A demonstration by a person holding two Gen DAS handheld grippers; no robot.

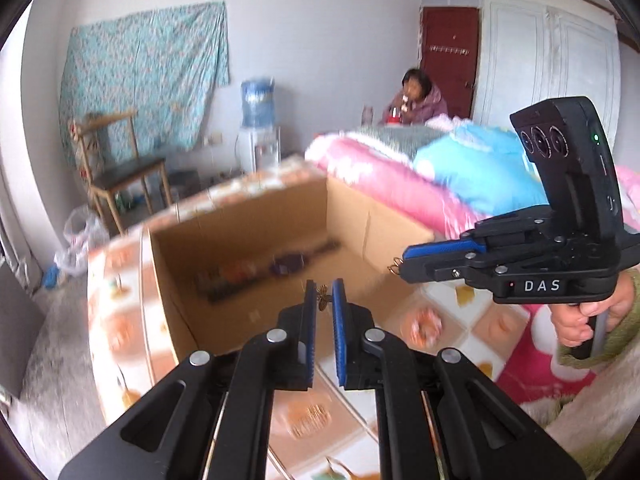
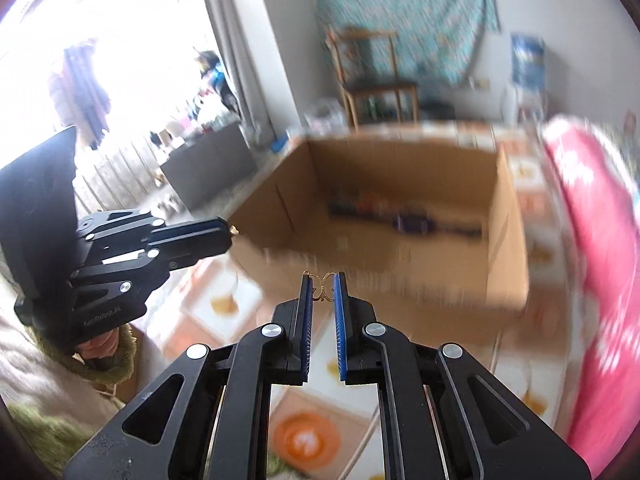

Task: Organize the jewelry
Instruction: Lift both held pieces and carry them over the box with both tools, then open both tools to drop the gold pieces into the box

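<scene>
My left gripper (image 1: 323, 294) is shut on a small gold butterfly-shaped piece of jewelry (image 1: 322, 299), held near the front wall of an open cardboard box (image 1: 256, 220). My right gripper (image 2: 323, 288) is shut on a gold looped earring (image 2: 323, 280), held before the same box (image 2: 508, 240). Each gripper shows in the other's view: the right gripper (image 1: 396, 267) comes in from the right, the left gripper (image 2: 234, 230) from the left. Dark and orange items (image 1: 280, 266) lie blurred on the box floor.
The box sits on a bed with an orange-and-white patterned sheet (image 1: 472, 320). Pink and blue quilts (image 1: 440, 176) are piled to the right. A wooden chair (image 1: 116, 168), a water dispenser (image 1: 258, 120) and a seated person (image 1: 416, 98) are behind.
</scene>
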